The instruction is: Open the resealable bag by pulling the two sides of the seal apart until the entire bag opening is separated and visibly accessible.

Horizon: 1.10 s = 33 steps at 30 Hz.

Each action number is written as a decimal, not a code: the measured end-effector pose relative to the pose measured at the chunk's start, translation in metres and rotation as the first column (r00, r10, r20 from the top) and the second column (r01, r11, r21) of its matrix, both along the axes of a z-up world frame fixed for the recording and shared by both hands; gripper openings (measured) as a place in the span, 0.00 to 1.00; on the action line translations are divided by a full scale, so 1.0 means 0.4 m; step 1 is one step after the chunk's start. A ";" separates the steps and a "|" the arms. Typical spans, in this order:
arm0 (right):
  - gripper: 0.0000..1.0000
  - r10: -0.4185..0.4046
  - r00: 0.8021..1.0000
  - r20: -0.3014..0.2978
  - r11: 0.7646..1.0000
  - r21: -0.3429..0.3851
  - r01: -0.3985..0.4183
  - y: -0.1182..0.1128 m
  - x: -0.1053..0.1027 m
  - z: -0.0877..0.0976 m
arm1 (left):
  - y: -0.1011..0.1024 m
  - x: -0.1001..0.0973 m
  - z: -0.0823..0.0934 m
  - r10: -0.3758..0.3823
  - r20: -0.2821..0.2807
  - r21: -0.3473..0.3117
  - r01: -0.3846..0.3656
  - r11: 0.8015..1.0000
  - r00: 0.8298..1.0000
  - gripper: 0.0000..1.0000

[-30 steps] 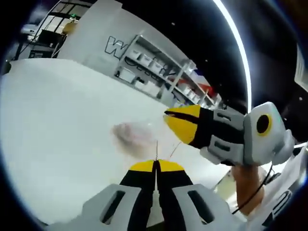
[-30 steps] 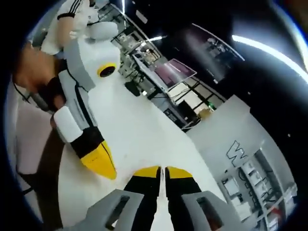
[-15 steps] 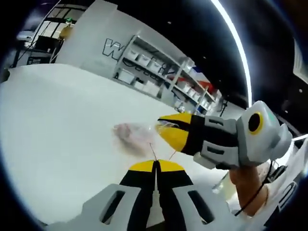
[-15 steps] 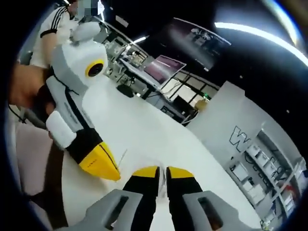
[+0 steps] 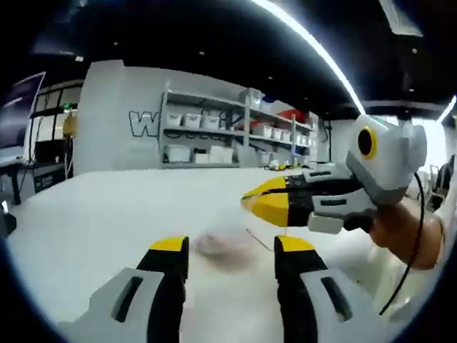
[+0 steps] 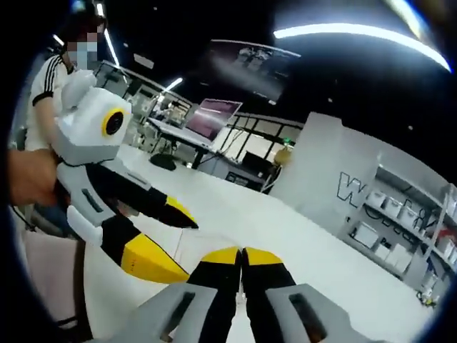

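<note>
The resealable bag (image 5: pixel 223 244) is a blurred clear pouch with something pinkish inside, low on the white table (image 5: pixel 107 207). In the left gripper view it sits between and just beyond my left gripper (image 5: pixel 232 246), which stands open and is not touching it. My right gripper (image 5: pixel 250 201) reaches in from the right, shut, its yellow tip a little above the bag. In the right gripper view my right gripper (image 6: pixel 241 255) is shut with no film visible between its jaws. My left gripper (image 6: pixel 187 250) hangs to its left with its jaws spread.
Grey shelving (image 5: pixel 228 139) with white bins lines the far wall beside a lettered panel (image 5: pixel 143 123). Desks with a monitor (image 6: pixel 213 118) stand beyond the table's far side. A person (image 6: pixel 53 78) in a white shirt holds the grippers; a hand (image 5: pixel 400 232) is at the right.
My left gripper has gone from shut on the bag's edge to open. Both views have swung toward level. The right gripper stays shut.
</note>
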State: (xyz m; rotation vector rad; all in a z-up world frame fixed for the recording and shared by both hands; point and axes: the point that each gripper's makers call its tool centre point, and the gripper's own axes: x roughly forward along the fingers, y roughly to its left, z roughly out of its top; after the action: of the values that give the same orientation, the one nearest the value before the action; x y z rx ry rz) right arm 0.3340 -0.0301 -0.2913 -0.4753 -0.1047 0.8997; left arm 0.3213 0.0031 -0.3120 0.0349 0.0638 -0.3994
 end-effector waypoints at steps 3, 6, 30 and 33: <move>0.00 -0.007 1.000 -0.015 1.000 0.023 0.007 -0.003 0.017 0.012 | -0.004 0.039 0.013 -0.015 0.032 0.034 0.014 0.999 0.999 0.65; 0.00 -0.013 1.000 -0.025 0.999 0.037 0.014 -0.003 0.032 0.018 | -0.014 0.065 0.023 -0.046 0.074 0.044 0.043 0.998 0.996 0.67; 0.00 0.013 1.000 -0.007 0.998 0.064 -0.013 0.004 0.064 0.080 | -0.018 0.072 -0.018 -0.071 0.063 0.037 0.069 0.997 0.995 0.68; 0.00 0.017 1.000 -0.007 0.998 0.057 -0.016 0.005 0.065 0.080 | -0.020 0.071 -0.021 -0.072 0.055 0.035 0.070 0.997 0.996 0.67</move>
State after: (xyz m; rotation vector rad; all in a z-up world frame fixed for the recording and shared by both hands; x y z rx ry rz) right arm 0.3600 -0.0280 -0.2593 -0.4188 -0.1275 0.9124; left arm 0.3496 -0.0048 -0.3204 0.0809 0.0141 -0.4679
